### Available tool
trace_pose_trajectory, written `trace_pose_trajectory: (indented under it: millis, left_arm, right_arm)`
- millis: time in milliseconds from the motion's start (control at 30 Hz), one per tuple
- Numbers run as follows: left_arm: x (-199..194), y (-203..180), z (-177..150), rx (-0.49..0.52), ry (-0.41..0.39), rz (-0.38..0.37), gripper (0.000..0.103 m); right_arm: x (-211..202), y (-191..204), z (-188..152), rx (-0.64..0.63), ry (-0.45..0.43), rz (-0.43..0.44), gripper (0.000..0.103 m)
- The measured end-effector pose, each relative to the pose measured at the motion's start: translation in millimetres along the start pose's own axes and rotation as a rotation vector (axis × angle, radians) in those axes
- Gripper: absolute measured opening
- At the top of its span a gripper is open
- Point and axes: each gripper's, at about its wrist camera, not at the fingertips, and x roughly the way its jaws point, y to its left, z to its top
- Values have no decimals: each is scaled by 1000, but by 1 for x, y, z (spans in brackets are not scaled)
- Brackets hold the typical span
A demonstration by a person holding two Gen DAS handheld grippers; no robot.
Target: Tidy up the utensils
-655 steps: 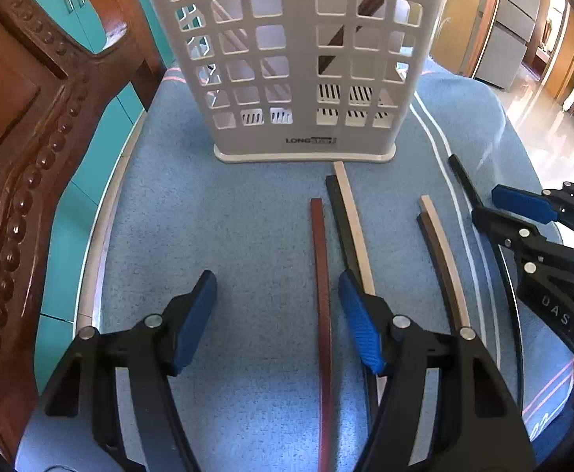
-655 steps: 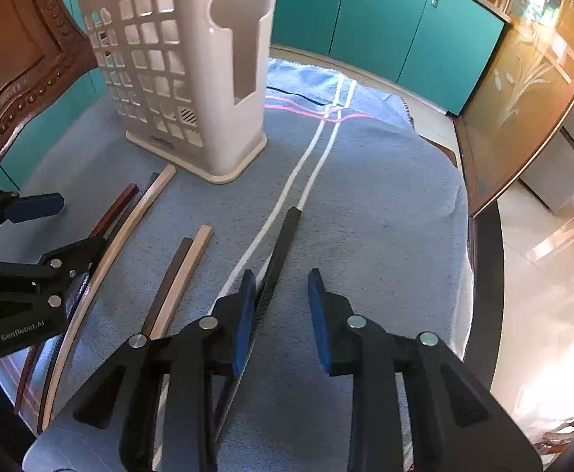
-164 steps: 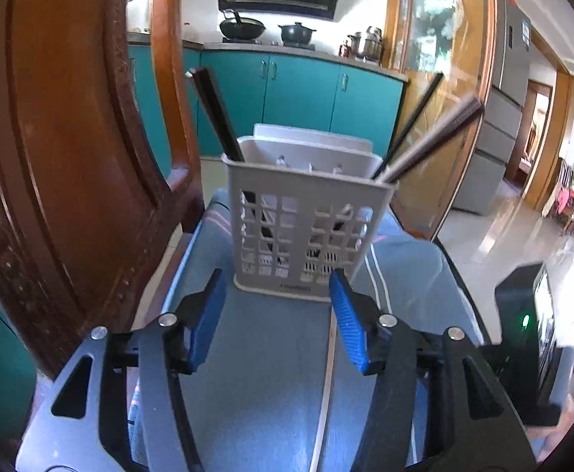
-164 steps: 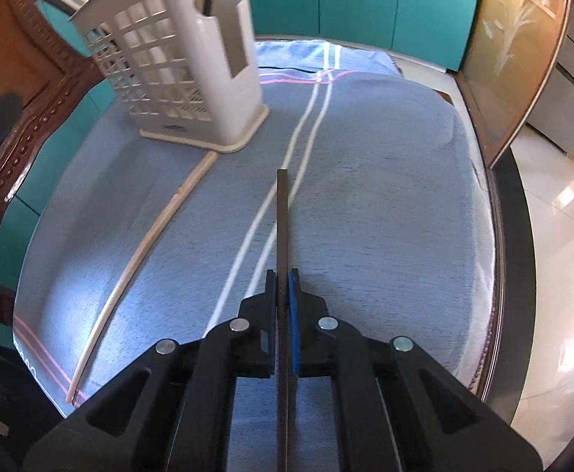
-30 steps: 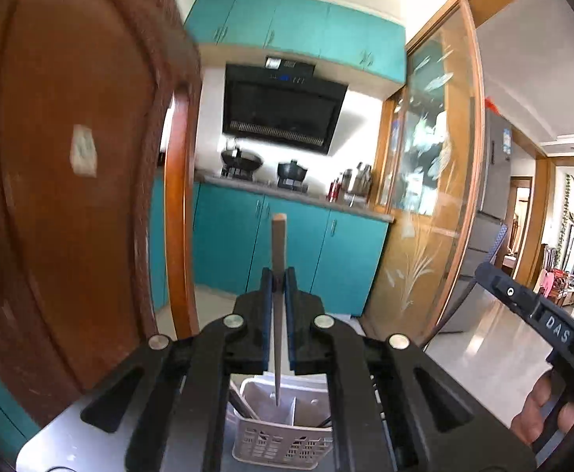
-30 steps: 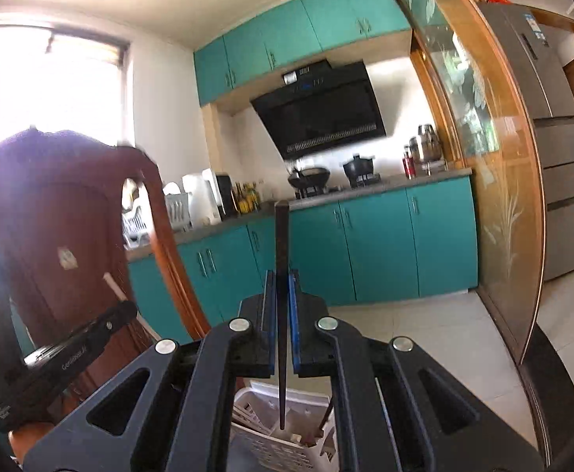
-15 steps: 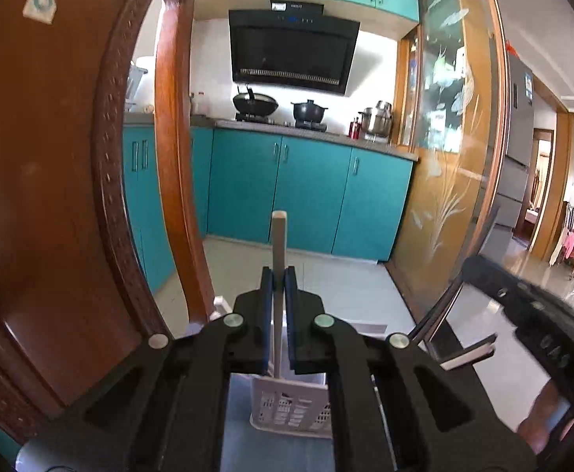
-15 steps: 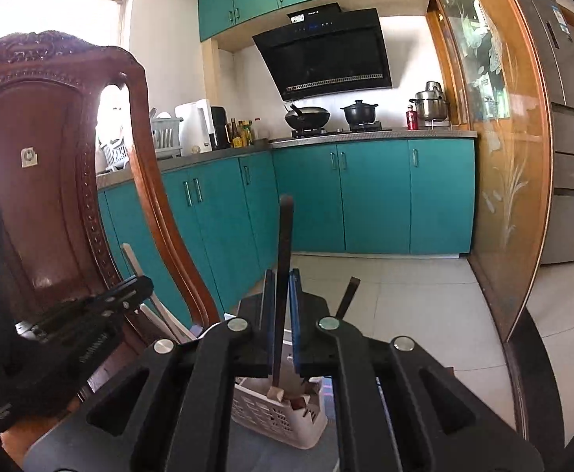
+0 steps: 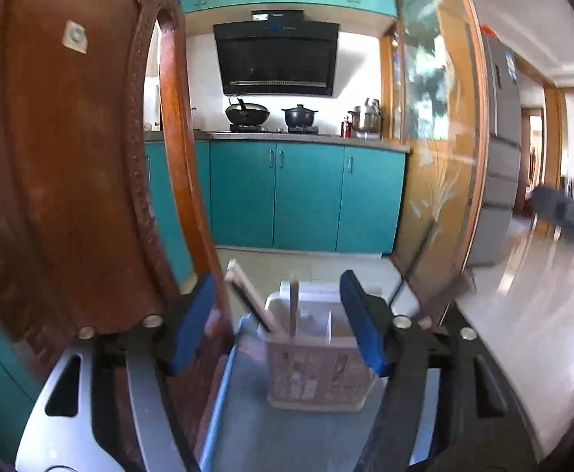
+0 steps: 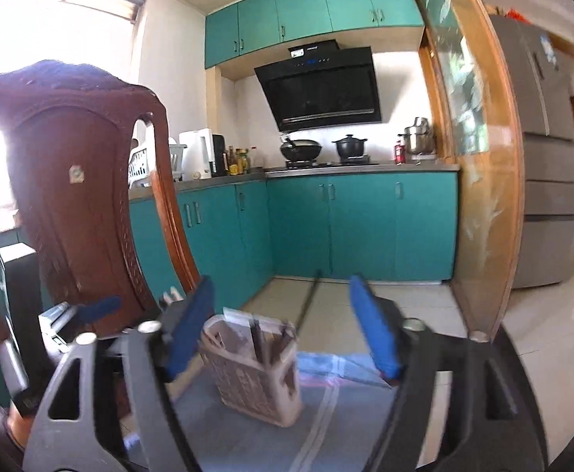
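The white slotted utensil basket (image 9: 318, 373) stands on the blue cloth just beyond my left gripper (image 9: 277, 326). Its jaws are opening, with nothing between the blue pads. Light wooden chopsticks (image 9: 247, 299) lean out of the basket to the left, one pale stick (image 9: 294, 306) stands upright, and dark ones (image 9: 444, 299) lean right. In the right wrist view the same basket (image 10: 255, 377) sits ahead of my right gripper (image 10: 281, 328). Those jaws are opening too and hold nothing. A black chopstick (image 10: 308, 303) leans out of the basket's right side.
A carved brown wooden chair back (image 9: 70, 177) rises close on the left, also seen as the chair (image 10: 82, 196) in the right wrist view. The blue striped cloth (image 10: 326, 413) covers the table. Teal kitchen cabinets (image 10: 346, 228) stand far behind. The left gripper's blue fingertip (image 10: 94, 306) shows at the left.
Both grippers were shut on upright chopsticks and now stand open and empty. The pale and the black stick now rest in the basket. Both views have dipped towards the basket.
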Motion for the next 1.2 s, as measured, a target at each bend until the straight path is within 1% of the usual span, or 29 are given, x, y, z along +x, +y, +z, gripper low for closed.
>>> trace_pose_trajectory:
  millis: [33,67,133,167,233,300,400,500,600,733,867,1000,1200]
  left_arm:
    - [-10,0,-7,9,8,13,77]
    - [-21,1,-13,13,13,21,80]
    - [-50,1,-32,14,20,12,91]
    - [-63,1,-40,12,24,4,93]
    - [-83,1,-52,18,31,-18,97]
    - [-104,-2,-61,34,38,-2,99]
    - [-129,-4,-67,35,36,1,99]
    - [-152,-6,-70,29,57,-9,99]
    - [-177,-8,-71,44,39,-8,99]
    - [-198,-10,-67,56,11,-16,99]
    - [-206,-11,-61,56,-11,-20,99]
    - [-209,-12,-59,46,-7,-43,100]
    - [-211,-13,-59,43,-5,-51,100]
  right_arm:
    - [-11,-1,-9,0,2,-11,94]
    - [-25,-3,-23,5,7,-30,96]
    - [-46,-3,-44,10,31,-56,100]
    - [-52,-2,-50,11,48,-64,100]
    - [-67,5,-63,-3,115,-87,100]
    - [-80,13,-68,-23,135,-89,100]
    - [-99,27,-72,-71,148,-93,100]
    - [-116,38,-71,-107,124,-117,100]
    - [-126,41,-68,-106,108,-122,100]
    - [-136,42,-65,-89,91,-118,100]
    - [-140,42,-64,-93,85,-126,100]
    - [-141,42,-64,-88,88,-126,100]
    - [-142,44,-65,-100,88,-123,100]
